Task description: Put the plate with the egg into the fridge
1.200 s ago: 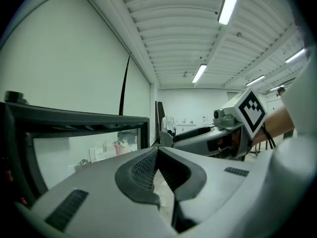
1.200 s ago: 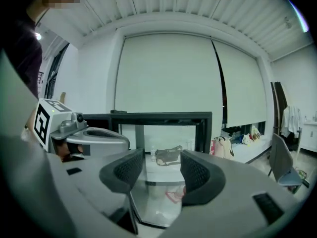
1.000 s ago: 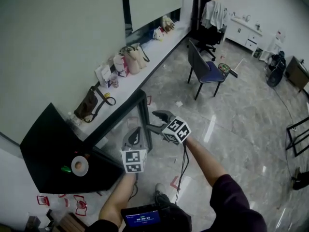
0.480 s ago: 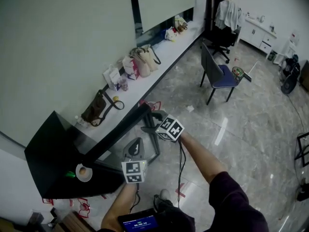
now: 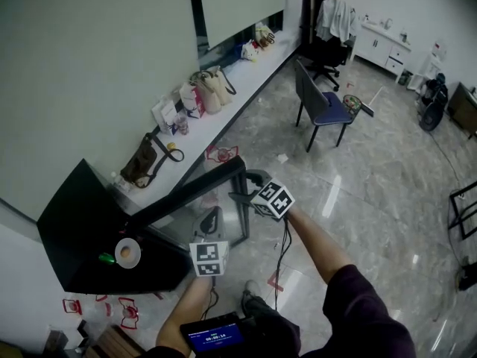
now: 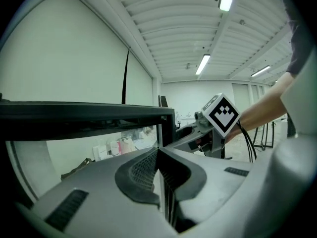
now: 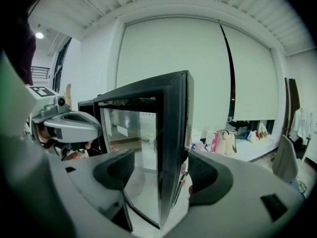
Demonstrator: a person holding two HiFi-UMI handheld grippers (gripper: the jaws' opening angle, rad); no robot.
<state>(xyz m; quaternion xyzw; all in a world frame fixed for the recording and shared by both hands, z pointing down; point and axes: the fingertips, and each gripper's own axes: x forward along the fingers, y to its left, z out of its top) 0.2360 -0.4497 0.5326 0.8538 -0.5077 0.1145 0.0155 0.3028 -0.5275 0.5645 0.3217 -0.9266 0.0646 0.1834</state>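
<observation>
Right gripper (image 7: 161, 170) has its jaws spread wide, having just been opening. The free edge of the open glass fridge door (image 7: 171, 133) stands between the pads, which do not press on it. Nearer and to the left, the left gripper (image 6: 157, 157) has its jaws closed together on nothing. On top of the black fridge (image 5: 74, 222), at the near left, sits the plate (image 5: 127, 242) with the egg (image 5: 125, 253). A green thing (image 5: 106, 259) just beside it is too small to identify. The head view does not show the fridge's inside.
</observation>
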